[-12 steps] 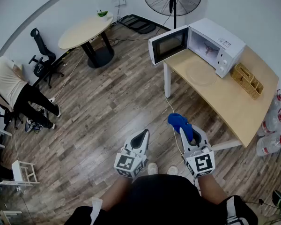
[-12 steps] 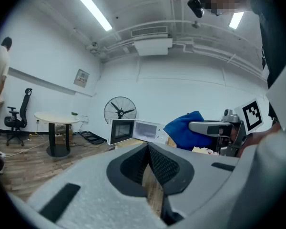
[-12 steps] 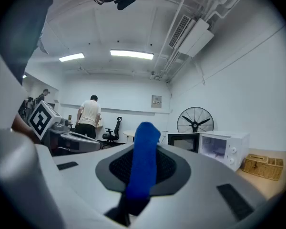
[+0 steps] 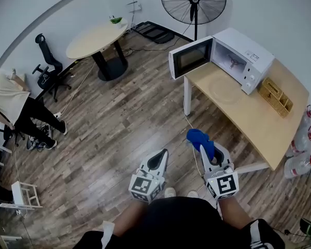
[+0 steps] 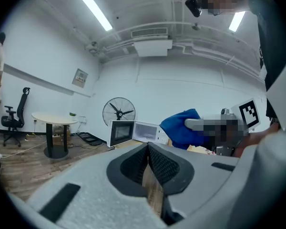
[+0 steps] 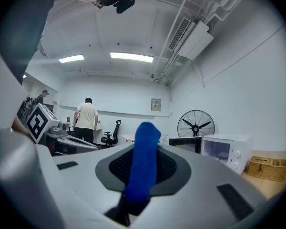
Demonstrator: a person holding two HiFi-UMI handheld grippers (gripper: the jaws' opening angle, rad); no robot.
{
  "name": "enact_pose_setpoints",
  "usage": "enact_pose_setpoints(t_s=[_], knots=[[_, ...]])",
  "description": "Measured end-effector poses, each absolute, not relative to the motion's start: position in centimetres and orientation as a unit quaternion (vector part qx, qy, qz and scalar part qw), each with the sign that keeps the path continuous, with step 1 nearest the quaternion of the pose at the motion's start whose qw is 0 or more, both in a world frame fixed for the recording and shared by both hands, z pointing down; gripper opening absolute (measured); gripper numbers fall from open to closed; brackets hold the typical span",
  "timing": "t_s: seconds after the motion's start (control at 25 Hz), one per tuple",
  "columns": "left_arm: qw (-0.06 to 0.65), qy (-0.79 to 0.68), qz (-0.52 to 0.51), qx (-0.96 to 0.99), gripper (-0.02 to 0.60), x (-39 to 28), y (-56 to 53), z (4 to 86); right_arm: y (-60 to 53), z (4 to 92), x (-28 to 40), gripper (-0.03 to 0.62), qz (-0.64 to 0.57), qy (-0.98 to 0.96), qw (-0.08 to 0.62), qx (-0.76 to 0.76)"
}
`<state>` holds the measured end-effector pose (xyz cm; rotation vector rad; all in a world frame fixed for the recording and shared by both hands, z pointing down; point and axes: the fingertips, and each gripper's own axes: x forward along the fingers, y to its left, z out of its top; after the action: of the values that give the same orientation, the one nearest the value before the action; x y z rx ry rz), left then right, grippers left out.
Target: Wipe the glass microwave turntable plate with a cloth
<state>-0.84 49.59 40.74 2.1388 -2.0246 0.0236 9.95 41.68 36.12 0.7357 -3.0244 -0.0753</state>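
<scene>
The clear glass turntable plate (image 4: pixel 225 91) lies flat on the wooden table (image 4: pixel 259 119), in front of the white microwave (image 4: pixel 233 56) whose door stands wide. My right gripper (image 4: pixel 204 147) is over the floor, short of the table, shut on a blue cloth (image 4: pixel 198 137); that cloth (image 6: pixel 143 161) stands up between the jaws in the right gripper view. To its left, my left gripper (image 4: pixel 159 158) hangs with its jaws closed together and nothing in them; its view shows the microwave (image 5: pixel 133 132) far ahead and the blue cloth (image 5: pixel 181 126) to the right.
A wicker basket (image 4: pixel 276 95) sits on the table right of the microwave. A standing fan (image 4: pixel 195 1) is behind it. A round table (image 4: pixel 96 38), office chair (image 4: pixel 47 66) and a person (image 4: pixel 13 105) are at the left. Water bottles (image 4: pixel 300 139) stand at the far right.
The view has shifted slightly; both grippers sit a little lower in the frame and the microwave table a little nearer. The cloth stays held.
</scene>
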Motion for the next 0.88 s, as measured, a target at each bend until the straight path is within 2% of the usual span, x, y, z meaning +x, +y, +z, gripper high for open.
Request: enact_pose_setpoints(t_s=[0.2,0.88], knots=[[0.092,-0.684,0.001,0.723,0.002,-3.2,49.3,40.5,41.4,35.3,8.2,0.058,-0.02,-0.97,-0.011,0.243],[0.107,-0.678,0.005,0.728,0.002,-9.7,47.2,42.3,38.0,36.2,3.0,0.058,-0.019,-0.964,0.001,0.266]])
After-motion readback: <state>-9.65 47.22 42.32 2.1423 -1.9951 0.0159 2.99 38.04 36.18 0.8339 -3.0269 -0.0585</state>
